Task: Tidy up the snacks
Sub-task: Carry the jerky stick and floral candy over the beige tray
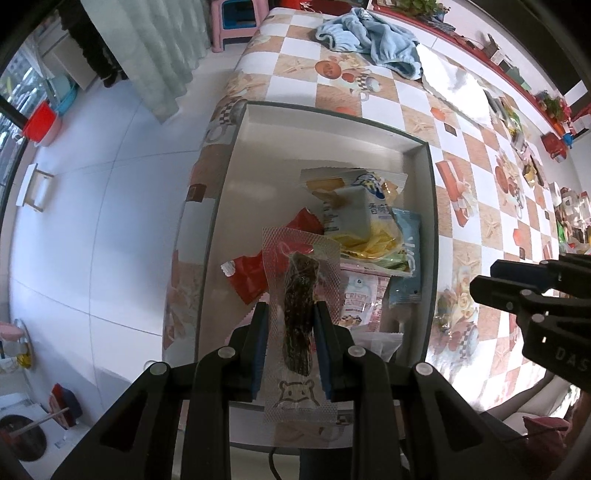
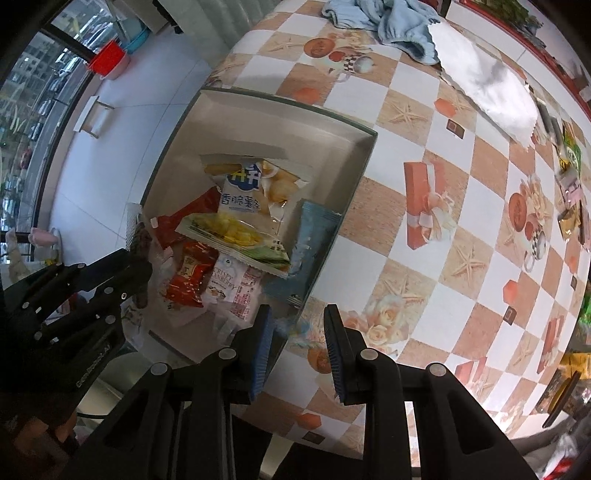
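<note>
Here the left gripper (image 1: 290, 325) points straight down over the box (image 1: 236, 155), its jaws closed on a clear packet (image 1: 301, 291) with a dark strip of snack inside. To my eye the step in hand is the drop: the packet hangs above the near end of the pile, so it should be lowered until it nearly meets the packets, then released so it lies flat and does not slide over the rim. The right gripper (image 2: 299, 347) hangs empty just outside the box's near corner, its jaws a narrow way apart with only the tablecloth (image 2: 406, 122) showing between them. In the box I count about seven packets, some overlapping, so the number is unsure. Farther off lie one blue towel (image 1: 373, 33), one silver bag (image 2: 484, 88), and several loose snacks (image 2: 569, 192) at the far edge, too small to count.
</note>
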A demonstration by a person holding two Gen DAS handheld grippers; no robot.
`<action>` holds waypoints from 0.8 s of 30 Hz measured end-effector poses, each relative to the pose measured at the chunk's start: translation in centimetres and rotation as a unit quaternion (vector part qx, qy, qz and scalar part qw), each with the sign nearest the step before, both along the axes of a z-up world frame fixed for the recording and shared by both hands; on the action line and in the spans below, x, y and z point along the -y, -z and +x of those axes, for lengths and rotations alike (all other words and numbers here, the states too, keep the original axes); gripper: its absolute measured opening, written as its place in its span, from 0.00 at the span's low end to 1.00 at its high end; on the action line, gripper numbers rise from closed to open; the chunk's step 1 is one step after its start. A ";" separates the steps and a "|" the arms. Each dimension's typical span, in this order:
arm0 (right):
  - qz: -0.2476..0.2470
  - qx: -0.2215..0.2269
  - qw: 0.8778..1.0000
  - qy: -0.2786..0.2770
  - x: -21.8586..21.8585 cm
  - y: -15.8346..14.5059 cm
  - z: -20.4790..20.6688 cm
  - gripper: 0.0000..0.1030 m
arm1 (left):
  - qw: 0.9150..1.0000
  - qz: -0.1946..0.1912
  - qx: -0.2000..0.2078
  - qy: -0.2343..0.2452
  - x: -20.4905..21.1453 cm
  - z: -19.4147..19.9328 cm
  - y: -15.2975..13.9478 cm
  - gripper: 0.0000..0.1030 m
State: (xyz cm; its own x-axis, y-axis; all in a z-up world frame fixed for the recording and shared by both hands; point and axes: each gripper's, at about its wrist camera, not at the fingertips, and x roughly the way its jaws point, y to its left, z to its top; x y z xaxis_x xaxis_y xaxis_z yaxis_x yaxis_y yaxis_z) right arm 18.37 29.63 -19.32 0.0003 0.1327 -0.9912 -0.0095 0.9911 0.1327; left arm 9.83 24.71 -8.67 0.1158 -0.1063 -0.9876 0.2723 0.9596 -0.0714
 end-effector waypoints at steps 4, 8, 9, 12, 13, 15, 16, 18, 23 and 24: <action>0.000 -0.002 1.000 0.001 -0.1 0.1 0.1 0.30 | 1.000 0.000 0.000 0.001 0.0 0.1 0.1 0.26; -0.001 -0.007 1.000 0.002 0.0 0.3 0.1 0.30 | 1.000 0.001 -0.004 0.004 0.1 0.1 0.2 0.26; -0.001 -0.009 1.000 0.003 0.0 0.4 0.1 0.30 | 1.000 0.002 -0.005 0.005 0.1 0.1 0.3 0.26; -0.007 -0.019 1.000 0.008 0.3 0.9 0.1 0.30 | 1.000 0.006 -0.009 0.007 0.3 0.0 0.6 0.26; -0.011 -0.027 1.000 0.012 0.6 1.2 0.0 0.31 | 1.000 0.006 -0.011 0.007 0.3 0.0 0.6 0.26; -0.016 -0.054 0.998 0.027 1.7 2.6 -0.3 0.36 | 1.000 0.007 -0.012 0.008 0.3 -0.1 0.8 0.26; -0.012 -0.073 0.996 0.042 2.6 3.5 -0.6 0.46 | 1.000 0.008 -0.013 0.009 0.4 -0.1 0.9 0.26; -0.006 -0.102 0.992 0.079 4.5 5.3 -1.6 0.75 | 1.000 0.011 -0.015 0.012 0.5 -0.1 1.1 0.26; -0.011 -0.141 0.979 0.144 8.0 8.3 -4.0 0.75 | 0.999 0.018 -0.022 0.023 0.9 -0.4 1.7 0.27; -0.013 -0.146 0.978 0.148 8.3 8.7 -4.3 0.75 | 0.999 0.020 -0.023 0.026 1.0 -0.4 1.8 0.27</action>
State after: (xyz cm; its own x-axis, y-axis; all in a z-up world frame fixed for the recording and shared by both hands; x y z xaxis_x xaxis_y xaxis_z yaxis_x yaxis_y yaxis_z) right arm 14.09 21.32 -28.04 -0.2486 0.1442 -0.9578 0.3128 0.9478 0.0615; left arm 9.44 23.75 -10.46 0.0655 -0.0717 -0.9953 0.3187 0.9467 -0.0473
